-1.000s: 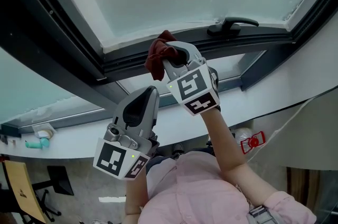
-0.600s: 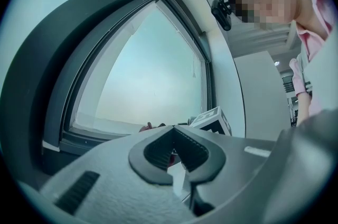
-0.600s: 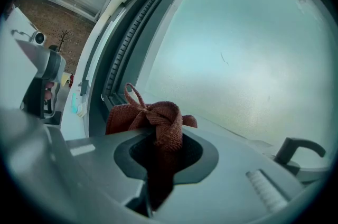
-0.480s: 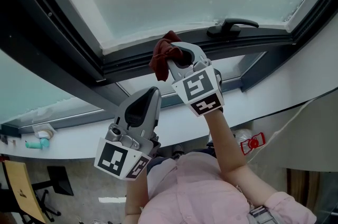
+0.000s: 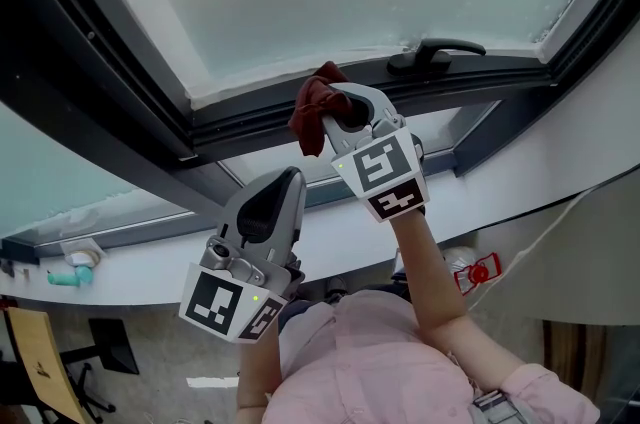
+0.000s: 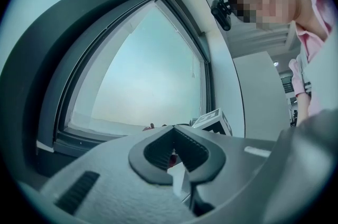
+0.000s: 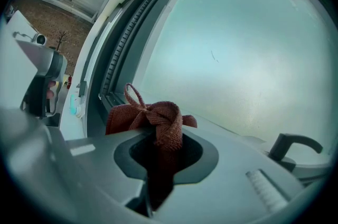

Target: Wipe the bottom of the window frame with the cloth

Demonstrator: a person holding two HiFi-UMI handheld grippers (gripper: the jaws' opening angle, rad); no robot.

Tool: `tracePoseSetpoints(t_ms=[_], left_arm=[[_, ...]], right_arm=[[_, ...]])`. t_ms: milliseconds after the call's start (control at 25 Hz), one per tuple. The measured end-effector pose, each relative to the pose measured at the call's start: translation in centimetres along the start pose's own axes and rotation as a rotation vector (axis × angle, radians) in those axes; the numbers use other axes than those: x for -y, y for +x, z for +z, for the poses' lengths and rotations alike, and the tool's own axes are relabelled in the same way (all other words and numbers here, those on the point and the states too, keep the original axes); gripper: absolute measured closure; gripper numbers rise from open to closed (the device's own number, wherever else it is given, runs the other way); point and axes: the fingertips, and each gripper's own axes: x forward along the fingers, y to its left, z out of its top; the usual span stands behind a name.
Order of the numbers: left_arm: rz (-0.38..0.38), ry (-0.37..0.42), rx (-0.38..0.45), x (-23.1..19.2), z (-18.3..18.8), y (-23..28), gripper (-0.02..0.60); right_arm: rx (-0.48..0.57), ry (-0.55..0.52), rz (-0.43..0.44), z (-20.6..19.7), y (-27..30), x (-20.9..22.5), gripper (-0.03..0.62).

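Observation:
My right gripper [image 5: 330, 108] is shut on a dark red cloth [image 5: 312, 112], which bunches out past its jaws against the dark bottom rail of the window frame [image 5: 250, 124]. In the right gripper view the cloth [image 7: 153, 118] is pinched between the jaws, with the frosted pane behind it. My left gripper [image 5: 283, 180] hangs lower and to the left, jaws closed on nothing, apart from the frame. In the left gripper view the jaws [image 6: 173, 150] meet, and the pane lies beyond them.
A black window handle [image 5: 435, 50] sits on the rail to the right of the cloth. Below runs a white sill [image 5: 150, 264] with a small teal object [image 5: 72, 276] at its left end. A red-tagged item [image 5: 478, 270] lies at lower right.
My right gripper has slid the cloth a little to the right along the bottom rail, toward the handle. The left gripper has barely moved.

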Motion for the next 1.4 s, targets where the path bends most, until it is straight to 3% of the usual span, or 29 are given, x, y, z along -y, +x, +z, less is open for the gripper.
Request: tracePoseSetpoints(t_ms=[1400], left_arm=[[0.011,-0.01,0.017,0.5,0.2,-0.1,0.58]], right_arm=[[0.006,0.066,-0.052,-1.4,-1.7,3.5,0.536]])
